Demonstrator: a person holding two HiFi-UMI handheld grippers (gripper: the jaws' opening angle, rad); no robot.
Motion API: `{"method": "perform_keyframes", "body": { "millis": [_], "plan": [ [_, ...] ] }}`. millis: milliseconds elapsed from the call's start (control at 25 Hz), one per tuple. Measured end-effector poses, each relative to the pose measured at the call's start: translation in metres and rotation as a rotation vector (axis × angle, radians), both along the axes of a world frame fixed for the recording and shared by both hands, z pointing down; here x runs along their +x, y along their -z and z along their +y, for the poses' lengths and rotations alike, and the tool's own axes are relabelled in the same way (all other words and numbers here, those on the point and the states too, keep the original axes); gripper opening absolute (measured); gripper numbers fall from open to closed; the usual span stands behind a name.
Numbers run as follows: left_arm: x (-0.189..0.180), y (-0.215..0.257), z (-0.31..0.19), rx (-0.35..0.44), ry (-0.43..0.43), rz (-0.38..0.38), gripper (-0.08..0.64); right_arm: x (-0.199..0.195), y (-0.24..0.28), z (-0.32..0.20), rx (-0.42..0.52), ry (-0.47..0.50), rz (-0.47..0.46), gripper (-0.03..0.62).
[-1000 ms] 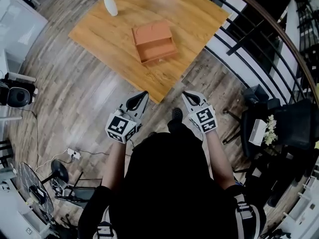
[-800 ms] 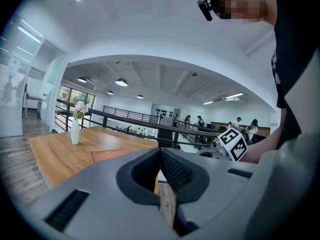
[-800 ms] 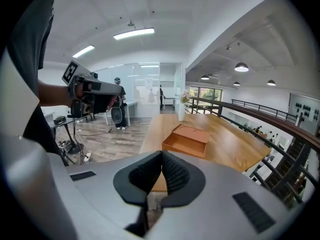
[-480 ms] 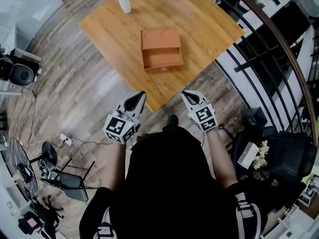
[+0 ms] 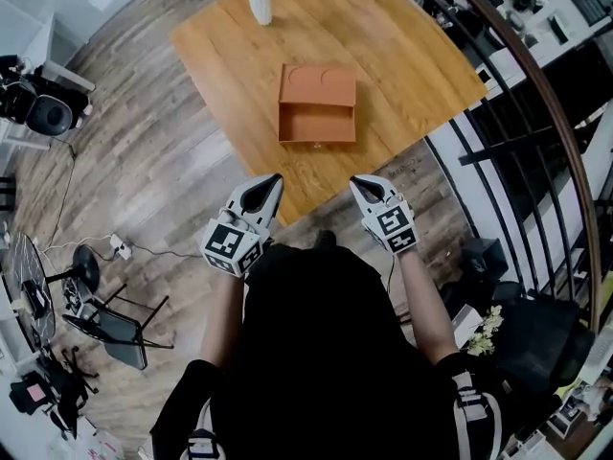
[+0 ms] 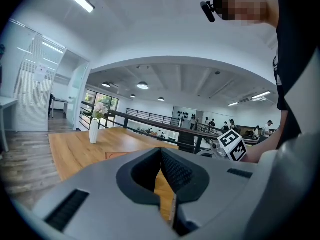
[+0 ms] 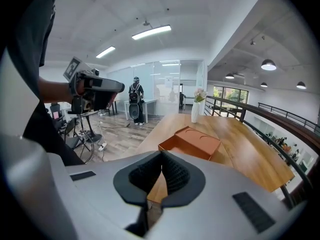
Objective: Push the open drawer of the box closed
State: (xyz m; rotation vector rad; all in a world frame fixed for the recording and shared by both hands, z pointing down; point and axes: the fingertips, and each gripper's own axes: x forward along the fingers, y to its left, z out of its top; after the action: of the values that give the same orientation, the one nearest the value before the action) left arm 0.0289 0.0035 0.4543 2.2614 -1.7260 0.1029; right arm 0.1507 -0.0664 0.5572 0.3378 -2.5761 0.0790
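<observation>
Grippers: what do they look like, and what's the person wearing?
The left gripper and right gripper match: light grey shells, black ribbed pads tapering to a point, each with a white cube of black square markers. No cables visible. Person wears a black top.

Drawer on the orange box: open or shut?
Open. In the head view the drawer sticks out of the box toward the person, its inside exposed and seemingly empty.

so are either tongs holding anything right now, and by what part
Nothing is held: the left tongs and right tongs are both shut and empty, apart from the open drawer.
</observation>
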Motion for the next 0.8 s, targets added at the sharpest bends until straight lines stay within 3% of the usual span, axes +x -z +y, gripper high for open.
{"method": "perform_keyframes", "body": {
  "millis": [440, 800],
  "plan": [
    [-0.042, -0.013, -0.024, -0.041, -0.065, -0.014, 0.023, -0.042, -0.026, -0.022, -0.034, -0.032, 0.035, 0.015],
    [-0.121, -0.007, -0.082, -0.048, -0.268, -0.046, 0.023, -0.104, -0.028, -0.054, -0.056, -0.237, 0.028, 0.015]
  ]
}}
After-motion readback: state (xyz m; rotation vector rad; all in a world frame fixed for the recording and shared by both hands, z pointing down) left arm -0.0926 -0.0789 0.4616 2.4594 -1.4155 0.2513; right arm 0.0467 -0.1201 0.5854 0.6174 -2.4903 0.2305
